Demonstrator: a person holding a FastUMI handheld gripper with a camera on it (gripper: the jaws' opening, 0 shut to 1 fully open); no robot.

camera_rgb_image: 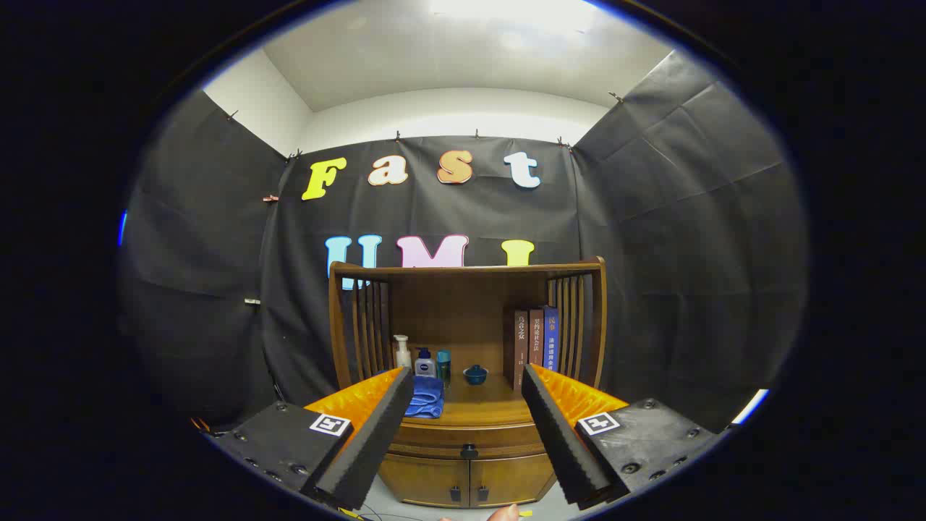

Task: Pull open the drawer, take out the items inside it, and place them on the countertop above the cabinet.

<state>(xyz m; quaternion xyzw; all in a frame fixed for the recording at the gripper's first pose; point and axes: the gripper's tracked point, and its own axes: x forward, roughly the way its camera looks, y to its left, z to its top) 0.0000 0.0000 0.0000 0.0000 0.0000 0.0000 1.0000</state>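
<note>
The gripper (466,387) is held with its fingers spread wide apart; nothing sits between them. It faces a wooden cabinet (469,434) that stands beyond the fingertips, against the black cloth wall.

Task status: not started, judging by the layout. The drawer (466,439) appears fully closed, its front flush under the countertop (485,409), with a small dark knob (469,451) at its centre. The knob lies between the two fingers and well ahead of them. The drawer's contents are hidden. Remaining steps: approach the knob, grip it, pull the drawer out, then lift each item up to the countertop.

Surface: the countertop already carries a folded blue towel (425,398) at its left front, a white pump bottle (401,352), a dark blue bottle (425,362) and a teal container (443,366) behind it, a small blue bowl (475,374) near the middle, and upright books (537,344) at the right. Free space remains at the centre front.

Room: slatted side rails enclose the shelf; two lower doors sit under the drawer; white ceiling above.
</note>
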